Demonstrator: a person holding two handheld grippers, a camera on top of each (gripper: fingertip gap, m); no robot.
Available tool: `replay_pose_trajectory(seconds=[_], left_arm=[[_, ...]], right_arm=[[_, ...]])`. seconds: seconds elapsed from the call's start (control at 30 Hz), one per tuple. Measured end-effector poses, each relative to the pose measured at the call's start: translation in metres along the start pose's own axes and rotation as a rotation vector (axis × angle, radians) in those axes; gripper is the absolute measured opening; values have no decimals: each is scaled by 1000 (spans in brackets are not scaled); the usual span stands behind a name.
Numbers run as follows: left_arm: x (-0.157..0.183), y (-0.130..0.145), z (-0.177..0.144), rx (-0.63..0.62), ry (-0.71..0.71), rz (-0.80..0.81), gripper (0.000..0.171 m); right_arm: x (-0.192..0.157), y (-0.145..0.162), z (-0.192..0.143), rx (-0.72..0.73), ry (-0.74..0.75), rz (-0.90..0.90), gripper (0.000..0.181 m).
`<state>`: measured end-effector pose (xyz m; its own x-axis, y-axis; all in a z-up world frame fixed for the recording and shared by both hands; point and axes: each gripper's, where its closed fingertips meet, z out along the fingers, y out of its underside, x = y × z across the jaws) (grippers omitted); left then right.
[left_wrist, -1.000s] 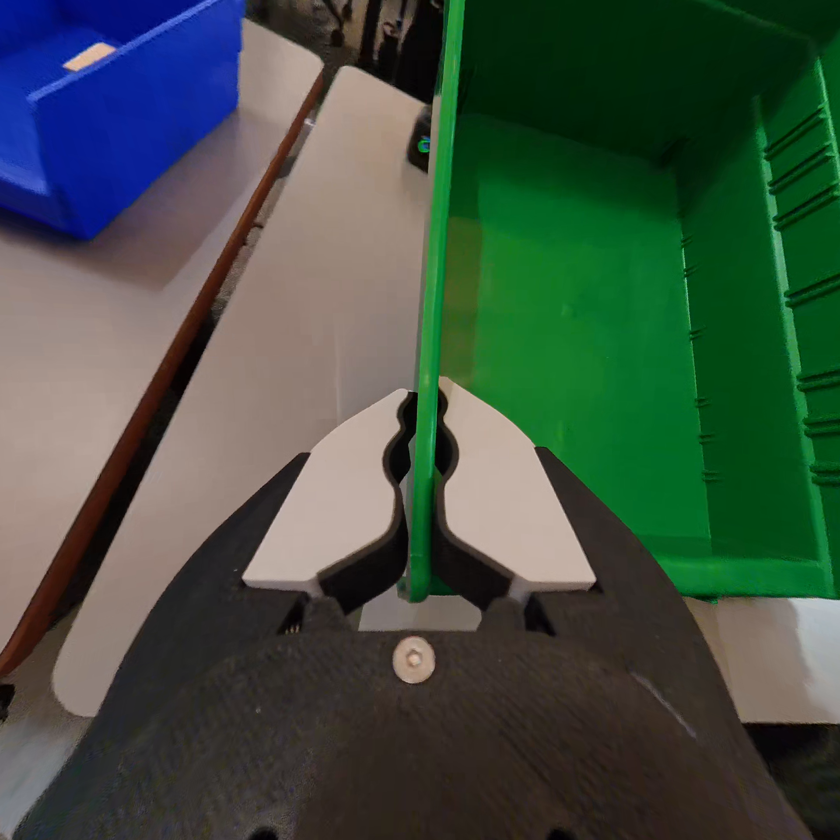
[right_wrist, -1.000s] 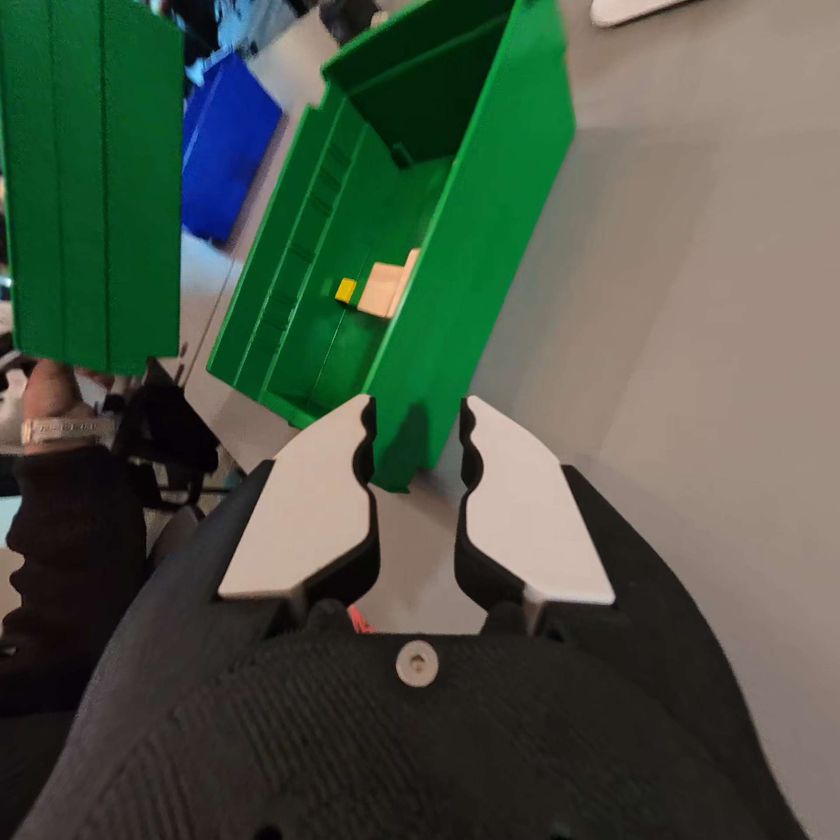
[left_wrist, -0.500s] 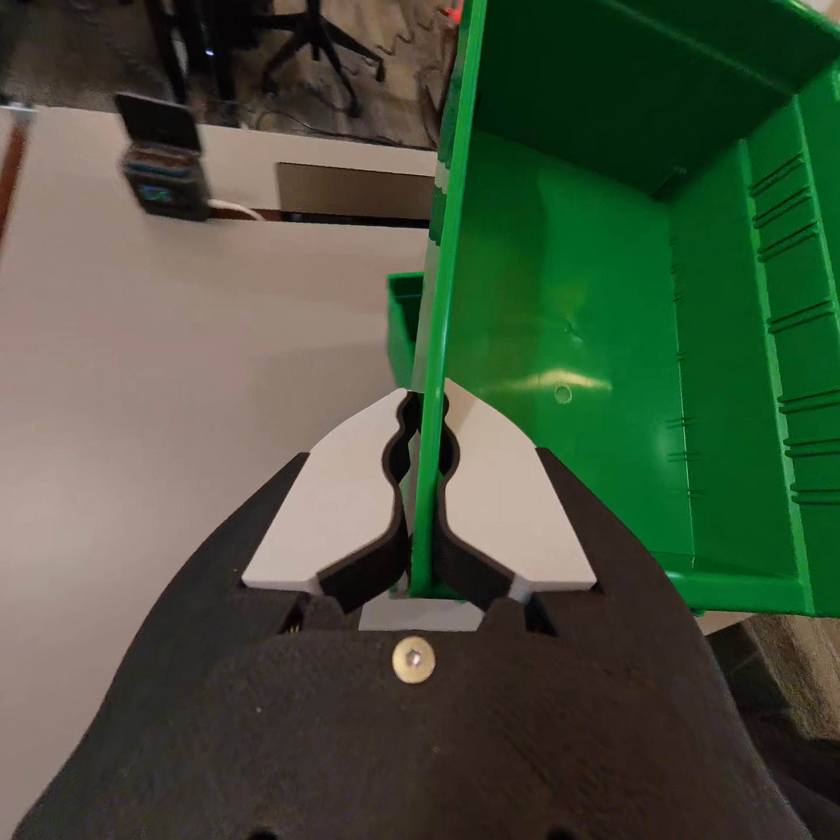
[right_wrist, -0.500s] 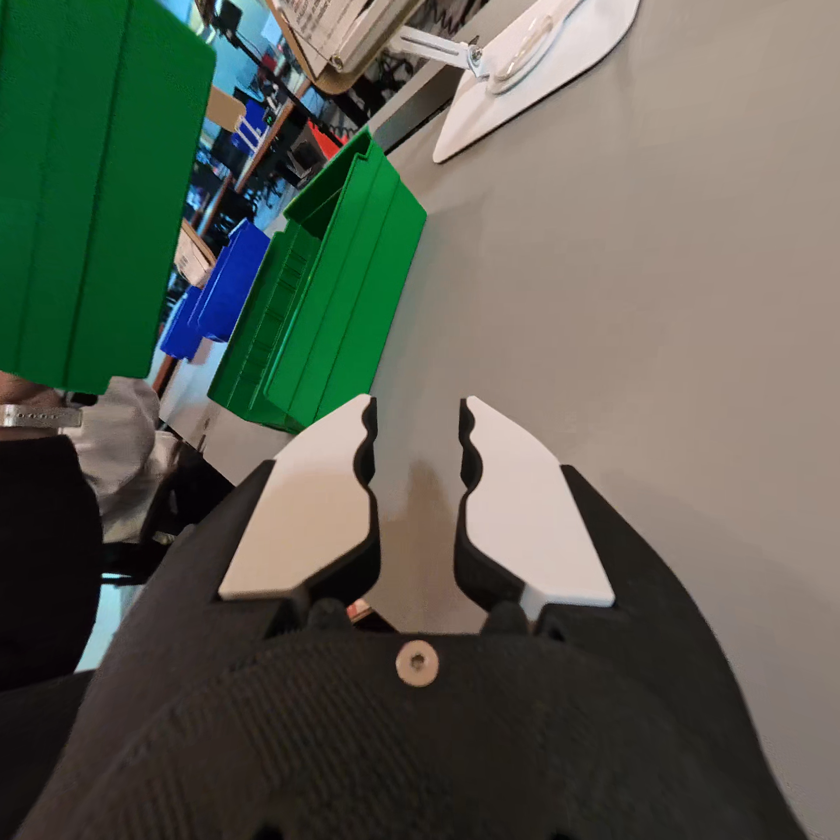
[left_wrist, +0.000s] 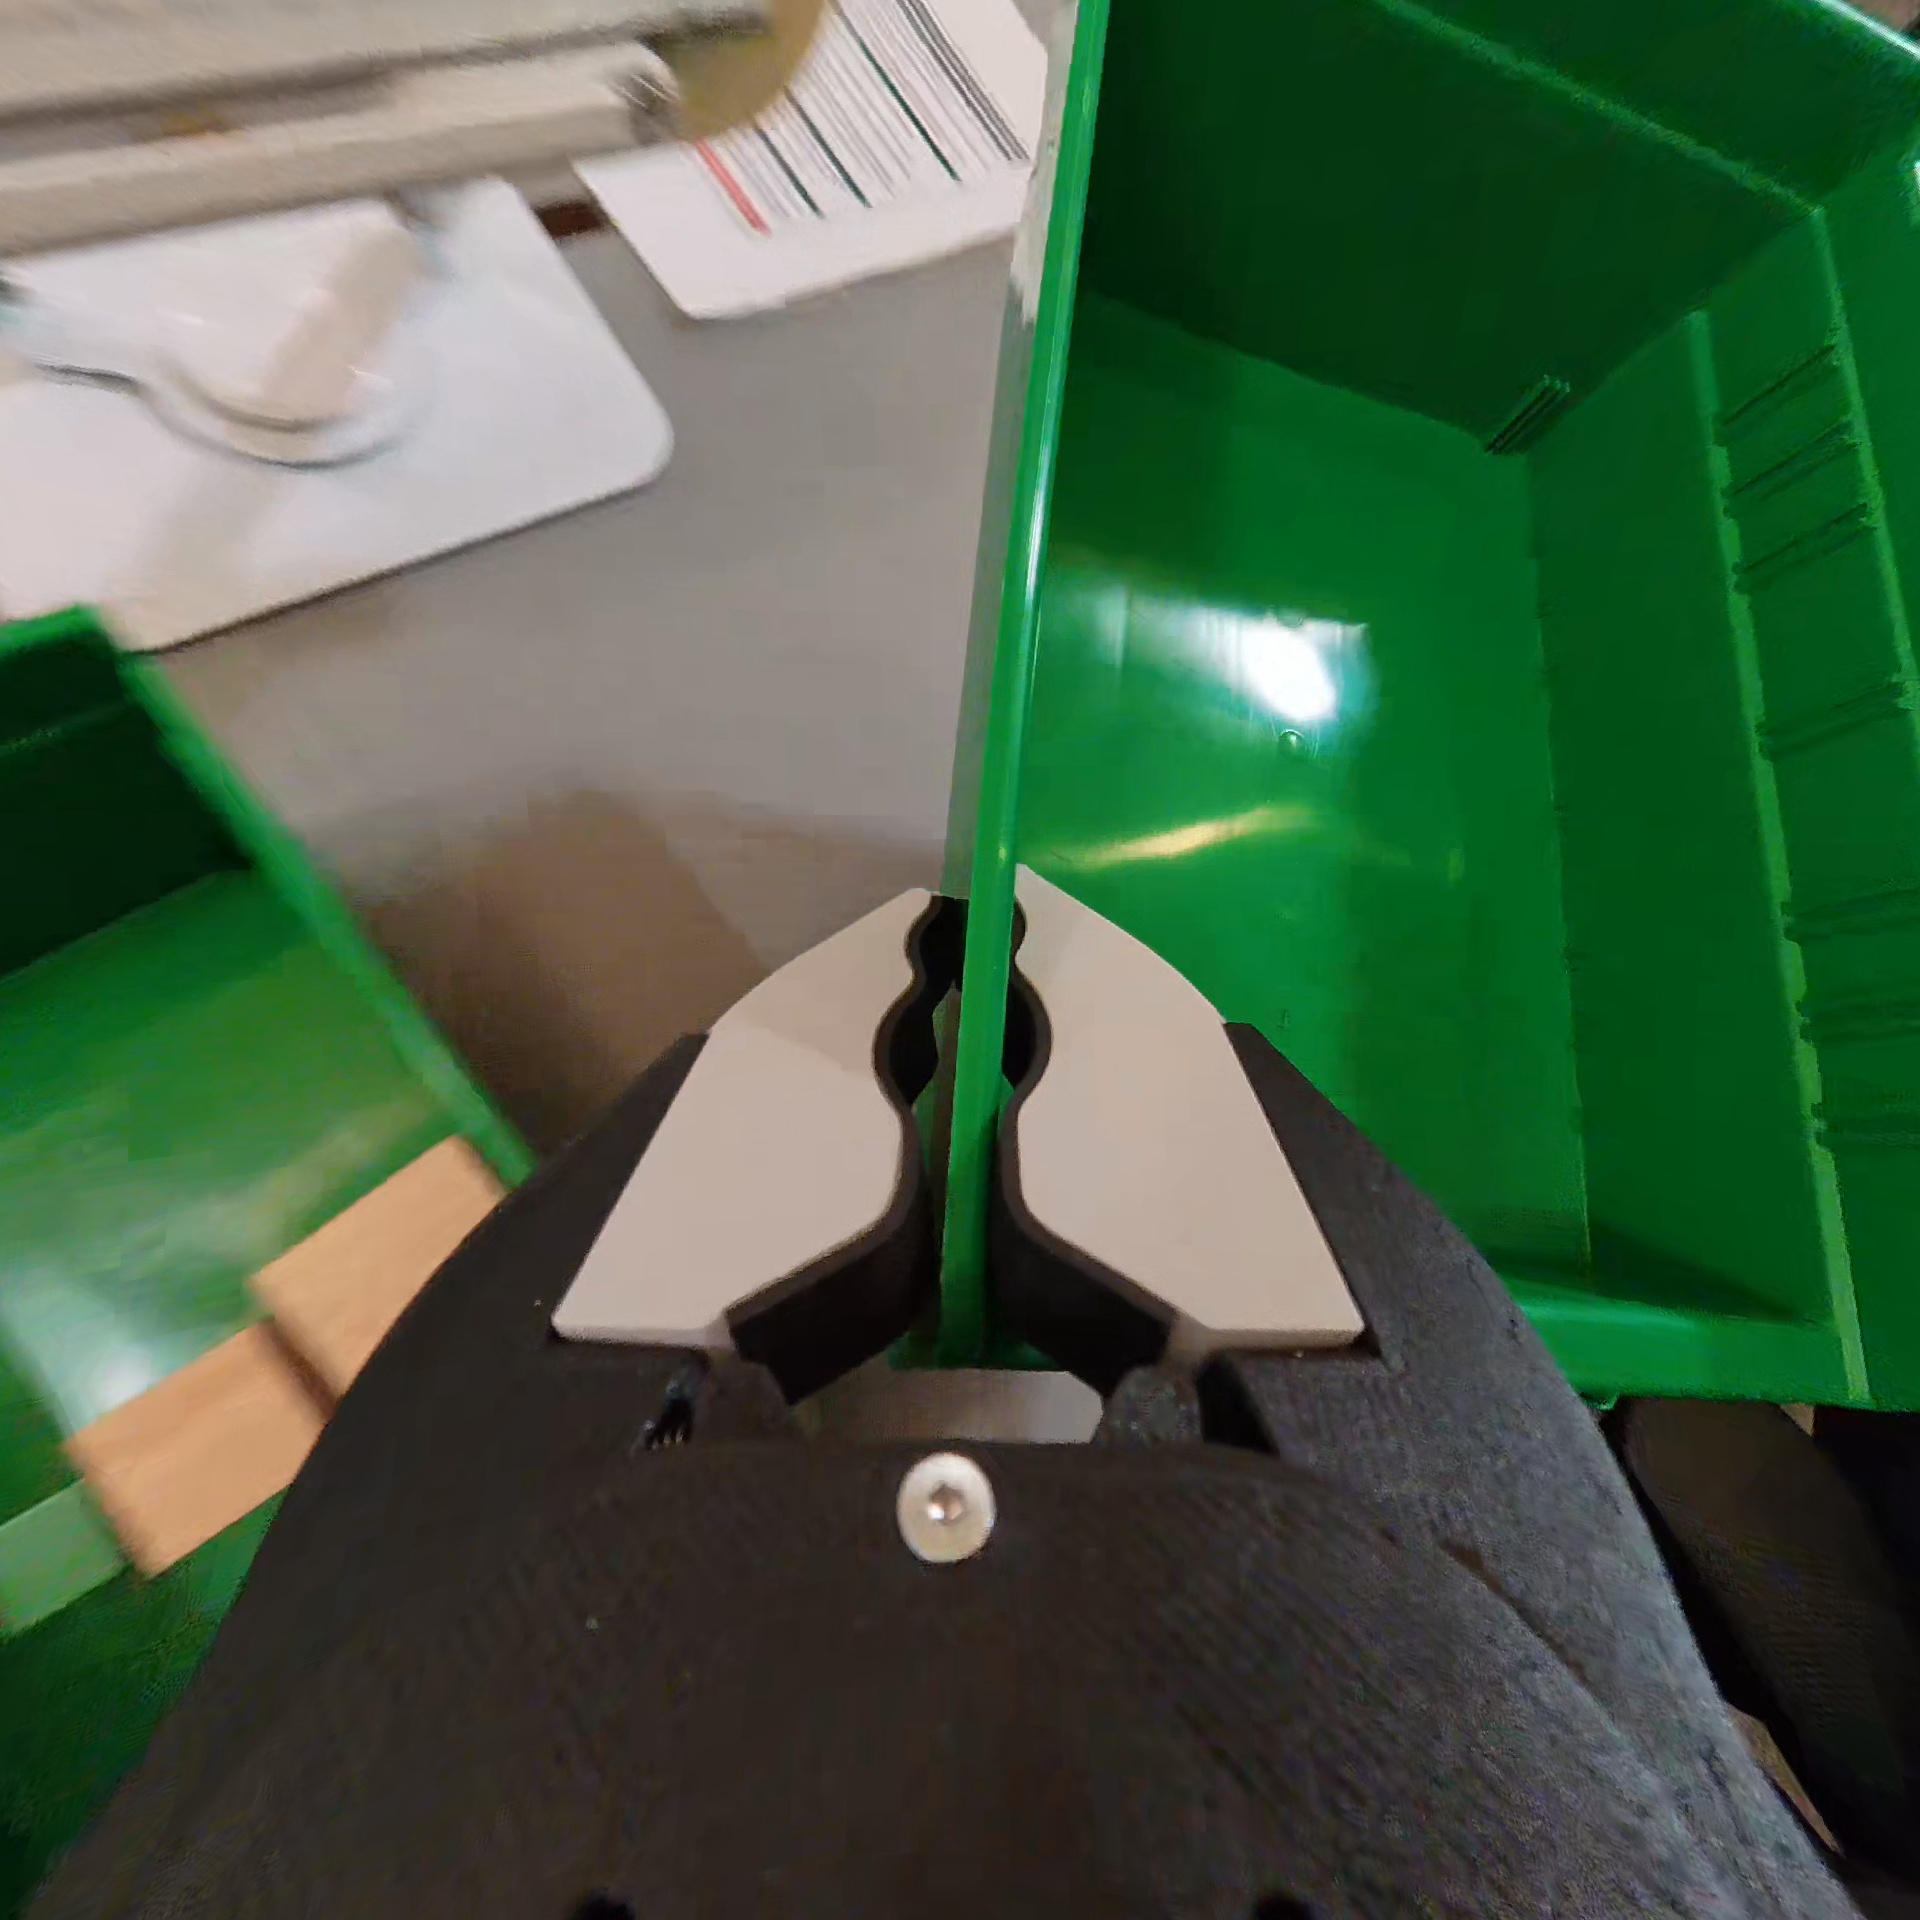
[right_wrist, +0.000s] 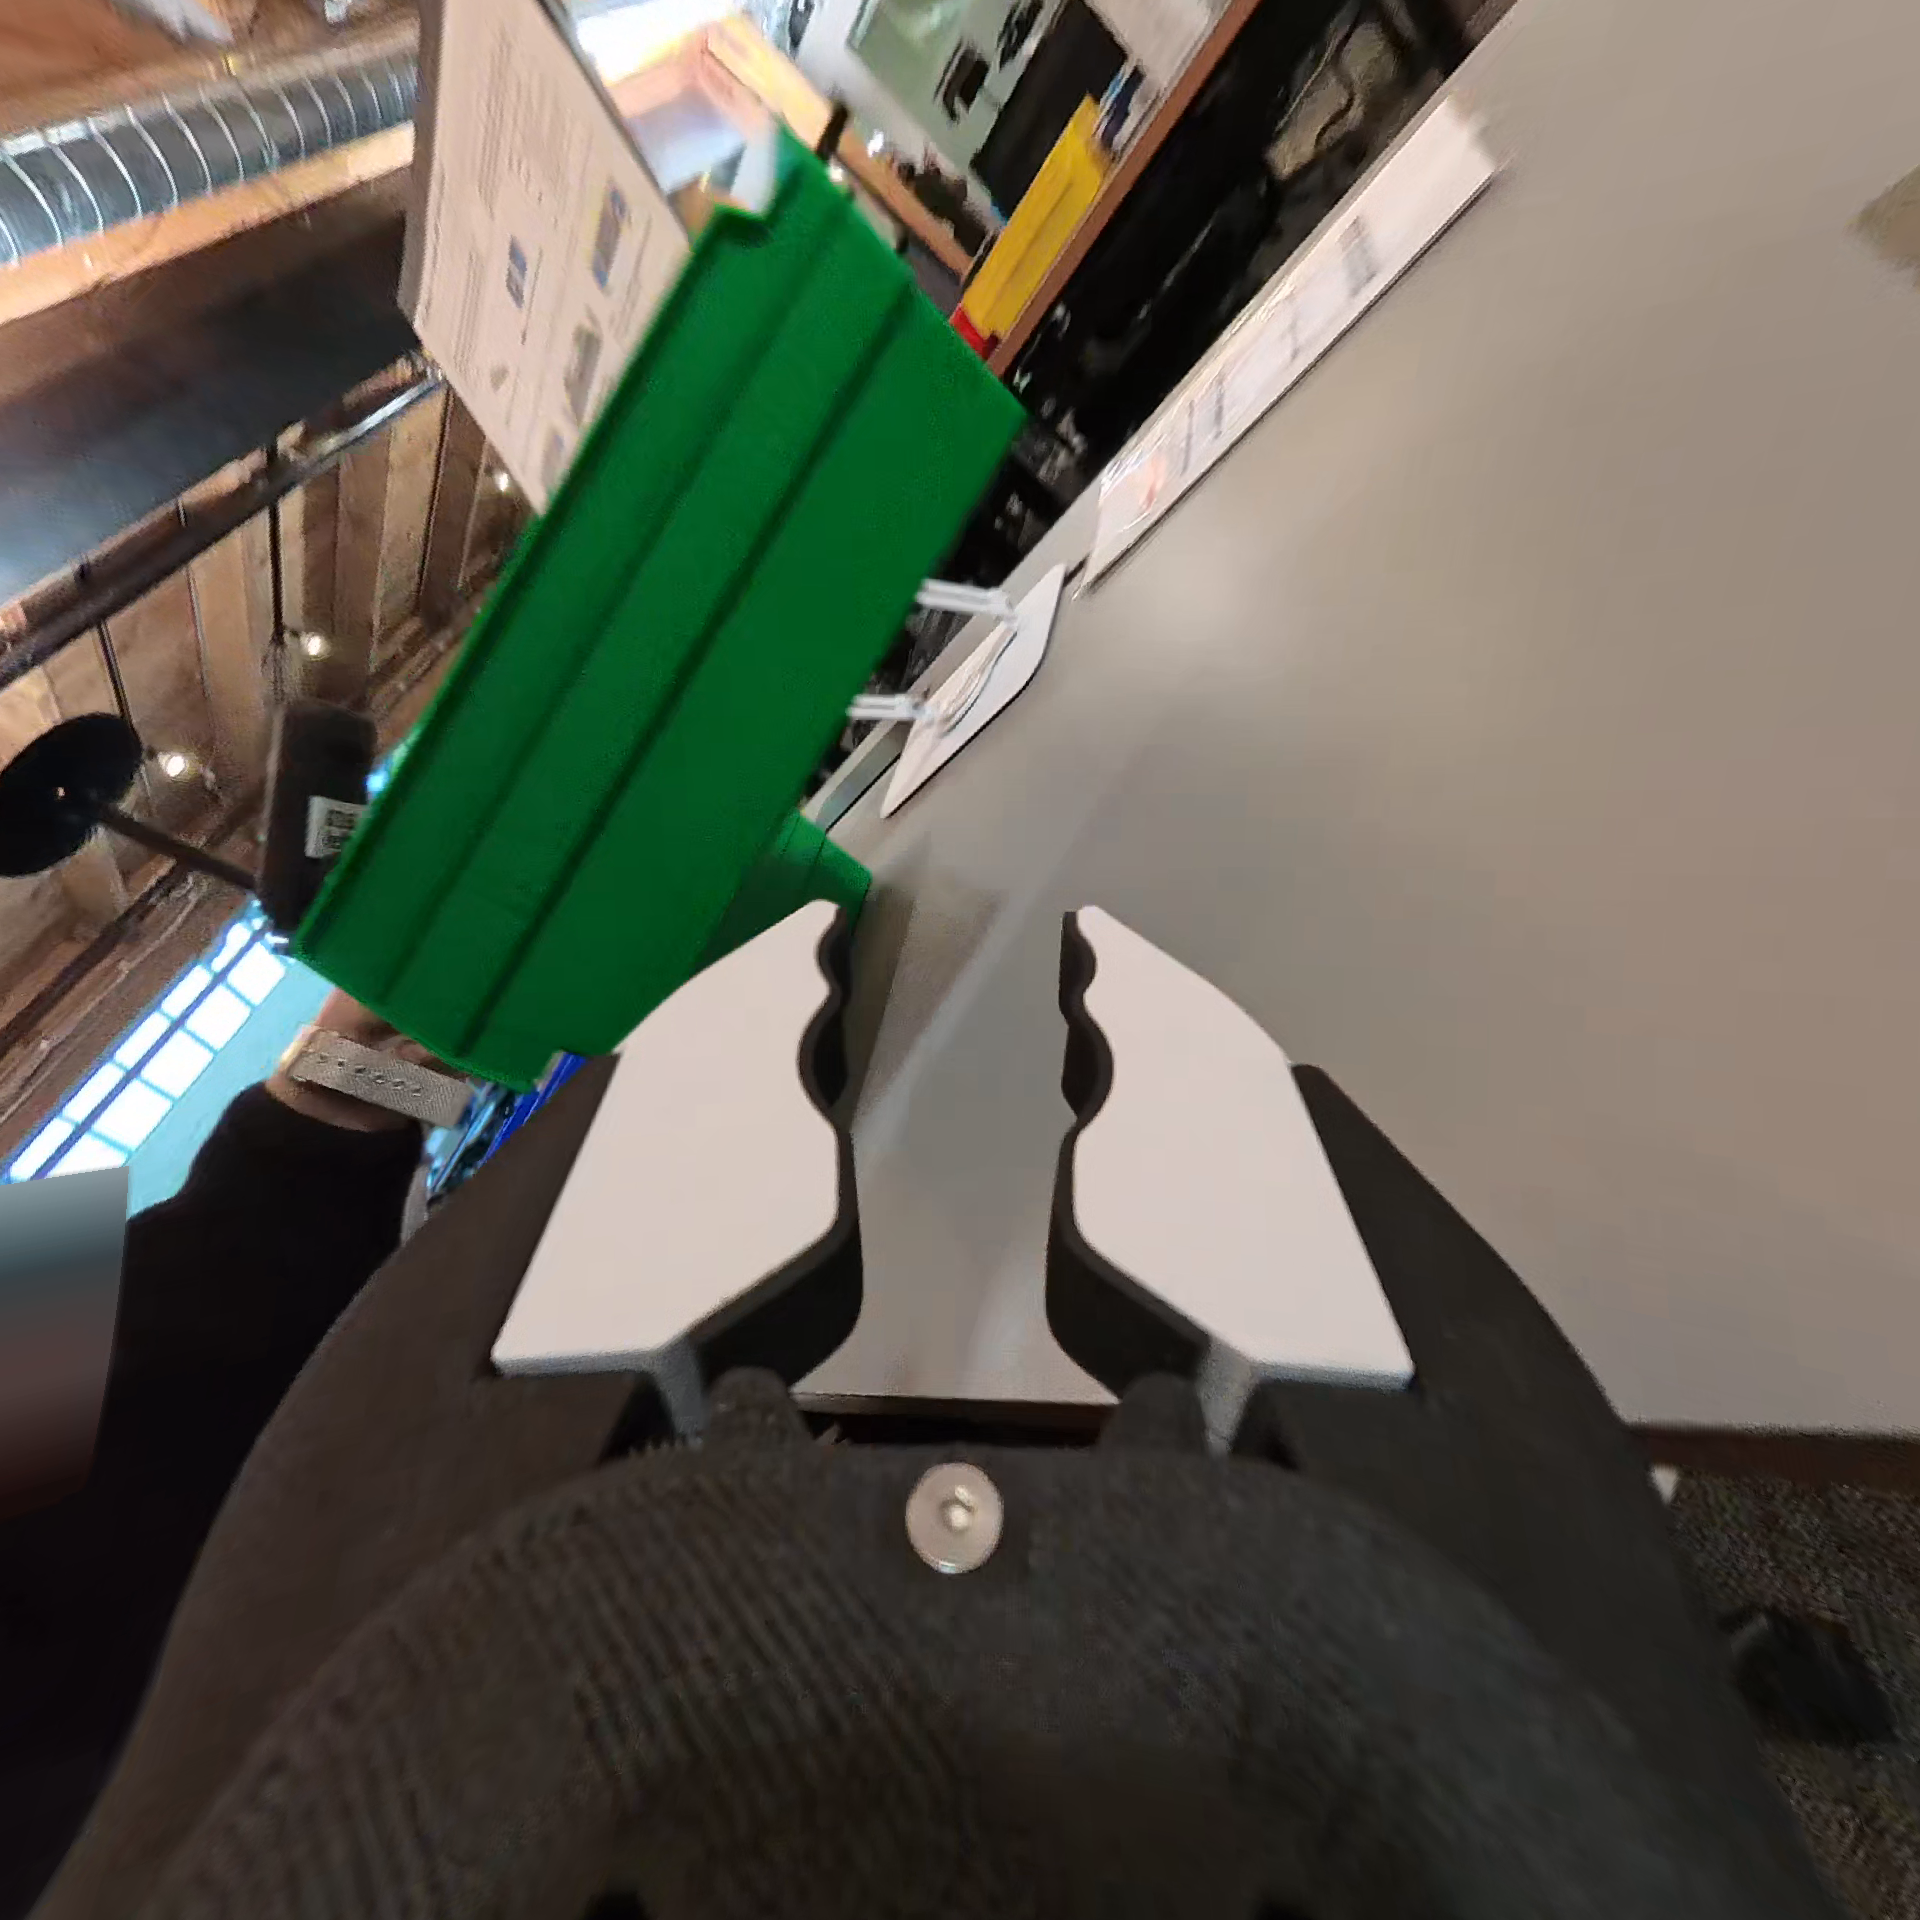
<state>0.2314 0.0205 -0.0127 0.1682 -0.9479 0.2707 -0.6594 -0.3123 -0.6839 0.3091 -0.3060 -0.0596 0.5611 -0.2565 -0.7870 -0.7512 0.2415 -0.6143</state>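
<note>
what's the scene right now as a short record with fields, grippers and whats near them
left gripper: shut on the side wall of the held green bin, lifted off the table
held green bin contents: nothing visible inside
right gripper: open, holding nothing, over the grey table
second green bin: below left, on the table, holds wooden blocks
white stand base: on the table beyond

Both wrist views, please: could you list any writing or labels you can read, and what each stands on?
Striped white sheet, left wrist view: motion-blurred, unreadable.
Printed poster, right wrist view: too small to read.
Label on black device: blurred, unreadable.
Long paper strip: blurred, unreadable.
Held green bin: no writing visible.
</note>
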Motion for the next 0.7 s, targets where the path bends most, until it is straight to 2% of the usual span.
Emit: replay_pose_trajectory(seconds=[0.1,0.2,0.33,0.5,0.7], left_arm=[[33,10,52,-76,0,41,10],[54,18,97,-113,-9,69,10],[70,22,141,-117,-7,38,10],[75,20,165,-49,-39,-48,9],[82,34,176,9,-101,-120,6]], right_arm=[[15,-6,-24,47,18,3,39],[26,1,-38,27,53,-28,40],[40,12,-54,-13,130,-99,40],[48,13,-65,10,175,-123,40],[39,15,-57,6,155,-131,40]])
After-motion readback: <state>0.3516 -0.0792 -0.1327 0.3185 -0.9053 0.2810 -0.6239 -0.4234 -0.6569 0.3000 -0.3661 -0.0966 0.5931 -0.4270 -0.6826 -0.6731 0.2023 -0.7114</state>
